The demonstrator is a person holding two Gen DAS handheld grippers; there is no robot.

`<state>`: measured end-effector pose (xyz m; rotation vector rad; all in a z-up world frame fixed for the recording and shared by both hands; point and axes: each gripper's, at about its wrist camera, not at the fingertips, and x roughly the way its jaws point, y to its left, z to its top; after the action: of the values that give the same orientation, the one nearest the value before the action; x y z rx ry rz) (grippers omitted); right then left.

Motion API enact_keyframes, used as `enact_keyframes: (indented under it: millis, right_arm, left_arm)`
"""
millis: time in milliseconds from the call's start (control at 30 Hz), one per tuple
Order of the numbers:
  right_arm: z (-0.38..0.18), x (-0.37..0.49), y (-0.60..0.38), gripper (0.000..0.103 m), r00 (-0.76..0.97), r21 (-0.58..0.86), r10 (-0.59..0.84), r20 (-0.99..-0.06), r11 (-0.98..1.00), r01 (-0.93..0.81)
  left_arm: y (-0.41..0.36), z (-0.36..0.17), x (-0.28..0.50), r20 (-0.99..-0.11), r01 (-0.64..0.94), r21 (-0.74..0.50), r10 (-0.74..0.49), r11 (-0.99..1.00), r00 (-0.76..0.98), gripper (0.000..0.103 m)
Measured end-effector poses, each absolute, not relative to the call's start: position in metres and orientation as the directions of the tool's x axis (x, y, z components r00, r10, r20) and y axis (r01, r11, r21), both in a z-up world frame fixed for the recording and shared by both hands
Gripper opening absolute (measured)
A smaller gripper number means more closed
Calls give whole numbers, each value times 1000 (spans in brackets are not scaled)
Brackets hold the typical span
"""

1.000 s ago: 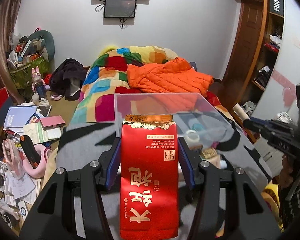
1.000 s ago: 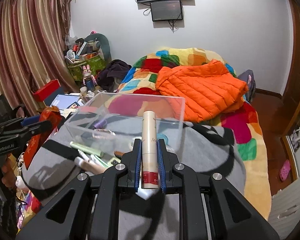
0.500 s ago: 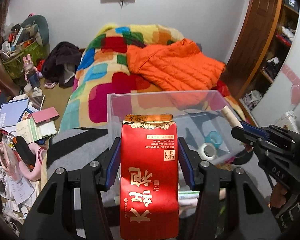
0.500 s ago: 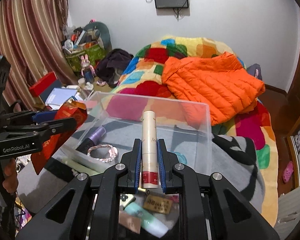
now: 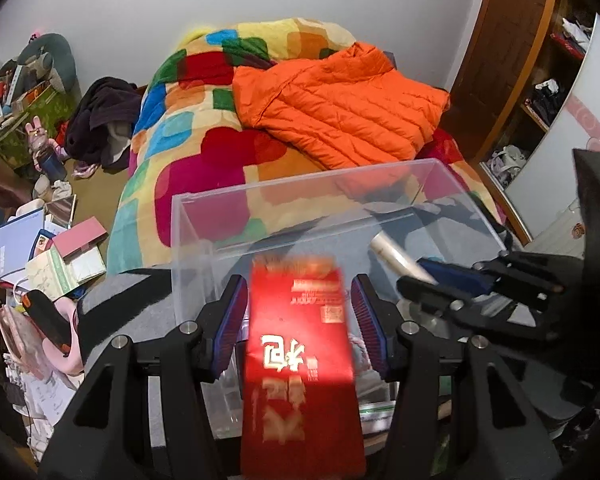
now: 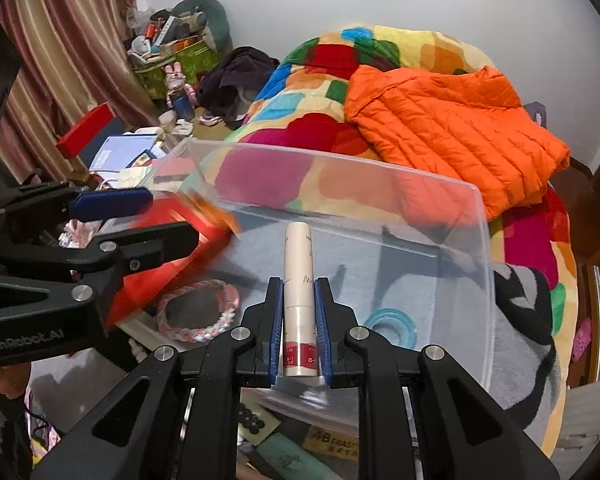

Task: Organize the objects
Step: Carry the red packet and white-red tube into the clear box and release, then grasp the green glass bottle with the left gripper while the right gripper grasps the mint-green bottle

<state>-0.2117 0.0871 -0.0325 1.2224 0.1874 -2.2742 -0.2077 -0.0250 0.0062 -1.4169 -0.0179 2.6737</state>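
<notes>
A clear plastic box (image 5: 300, 196) (image 6: 440, 188) stands on the grey blanket on the bed. My left gripper (image 5: 298, 312) is open over the box; a red foil packet (image 5: 300, 360) with gold characters is blurred between its jaws with gaps on both sides, dropping into the box. The packet also shows in the right wrist view (image 6: 160, 280). My right gripper (image 6: 299, 304) is shut on a cream tube with a red label (image 6: 299, 280), held over the box. A pink braided bracelet (image 6: 198, 312) and a blue ring (image 6: 392, 322) lie in the box.
An orange puffer jacket (image 6: 452, 120) lies on a patchwork quilt (image 5: 204, 120) behind the box. Small items, among them an eraser pack (image 6: 332, 442), lie in front of the box. Books and clutter (image 5: 40, 248) cover the floor at left. A wardrobe (image 5: 520, 60) stands right.
Both grippers moved forward over the box. My left gripper's jaws opened and the red packet slipped down, blurred. The right gripper still holds the tube.
</notes>
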Motion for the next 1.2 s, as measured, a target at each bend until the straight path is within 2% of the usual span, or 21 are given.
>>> enact_keyframes:
  millis: [200, 267, 400, 533, 633, 733, 833, 1200]
  right_arm:
    - [-19, -196, 96, 14, -456, 144, -435, -777, -827, 543]
    - [-14, -190, 102, 15, -467, 145, -442, -766, -826, 544]
    - [-4, -173, 117, 17, -491, 147, -455, -743, -826, 544]
    - [2, -156, 135, 22, -510, 149, -459, -728, -831, 535]
    - [4, -146, 150, 26, -520, 161, -465, -717, -836, 525]
    - [3, -137, 164, 30, -525, 170, -466, -712, -841, 514]
    - [-1, -129, 175, 33, -547, 147, -438, -713, -856, 495]
    - [-34, -126, 200, 36, -535, 159, -387, -751, -892, 423]
  left_arm:
    - [-24, 27, -181, -777, -111, -57, 114, -992, -620, 56]
    - [-22, 34, -166, -753, -121, -48, 116, -992, -648, 62]
    - [-18, 40, -141, -723, -141, -40, 125, -989, -679, 65]
    - [-12, 37, -122, -716, -146, -31, 124, -989, -687, 66]
    - [-8, 29, -111, -719, -152, -37, 132, -988, -682, 67]
    - [-1, 17, -101, -730, -160, -58, 151, -985, -666, 75]
    - [7, 5, -92, -743, -173, -55, 156, -983, -651, 75]
    - [39, -37, -79, -790, -235, -114, 232, -965, -568, 78]
